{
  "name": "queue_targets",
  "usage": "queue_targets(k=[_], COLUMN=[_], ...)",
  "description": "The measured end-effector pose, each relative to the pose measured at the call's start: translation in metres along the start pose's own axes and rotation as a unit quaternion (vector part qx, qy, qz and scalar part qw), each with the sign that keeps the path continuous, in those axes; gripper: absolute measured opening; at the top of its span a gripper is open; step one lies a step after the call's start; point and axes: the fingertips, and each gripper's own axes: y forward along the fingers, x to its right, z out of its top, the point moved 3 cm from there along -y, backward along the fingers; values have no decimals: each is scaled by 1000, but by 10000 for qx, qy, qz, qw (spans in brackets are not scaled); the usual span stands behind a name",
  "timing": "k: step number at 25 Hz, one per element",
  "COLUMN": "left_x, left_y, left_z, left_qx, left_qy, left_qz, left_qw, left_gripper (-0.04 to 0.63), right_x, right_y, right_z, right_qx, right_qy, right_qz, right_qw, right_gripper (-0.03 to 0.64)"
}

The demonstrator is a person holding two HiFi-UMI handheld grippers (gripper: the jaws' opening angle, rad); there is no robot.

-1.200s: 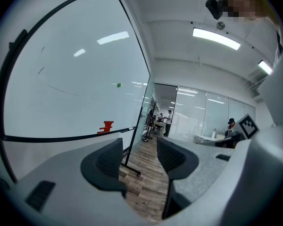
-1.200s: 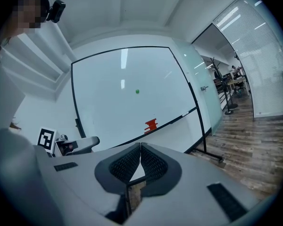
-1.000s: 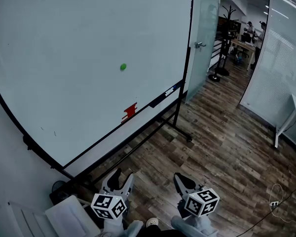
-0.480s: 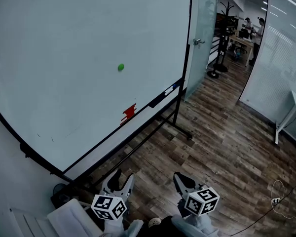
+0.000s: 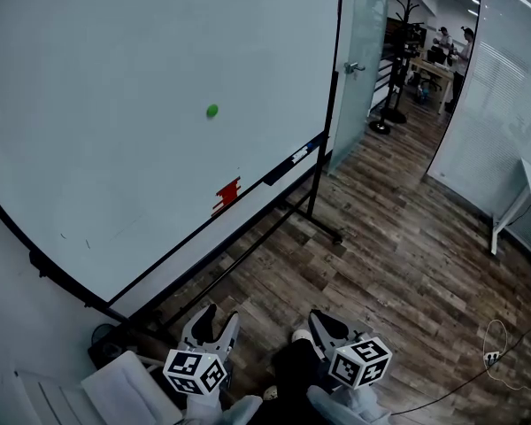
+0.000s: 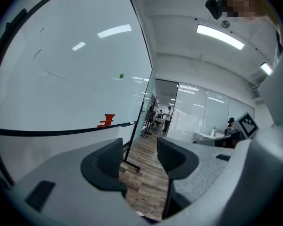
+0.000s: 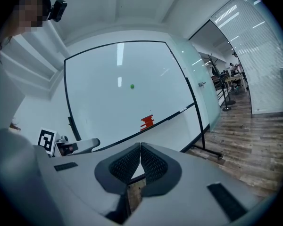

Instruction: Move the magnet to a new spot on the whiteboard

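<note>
While low over the wood floor (image 5: 380, 264), well apart from the whiteboard (image 5: 88, 78): left gripper (image 5: 218, 319) with jaws spread, only floor between them; right gripper (image 5: 322, 322) with jaws pressed together on nothing. Stuck mid-board, above a red object (image 5: 227, 195) on the tray: small green magnet (image 5: 212, 111). Cut off at the bottom edge: both gripper bodies. Too small to identify: the red object.

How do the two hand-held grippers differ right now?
The left hand-held gripper has its jaws apart, only floor between them; the right hand-held gripper has them pressed together, empty. The left one sits nearer the whiteboard than the right. Both are low, well below the green magnet.
</note>
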Motion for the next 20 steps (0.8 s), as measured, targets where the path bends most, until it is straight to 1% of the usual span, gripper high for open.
queue_targets(k=[6,20], left_x=[-1,-27], left_y=[24,111], left_z=[11,50], left_qx=[25,110], left_qy=[79,118], left_qz=[27,337], left_qw=[10000,9993], left_gripper=[221,221], right_x=[19,68], right_y=[18,102], right_z=[14,72], right_qx=[-2,-123], right_qy=[14,-118], right_qz=[53,469], right_qw=[10000,9988], right_gripper=[28,28])
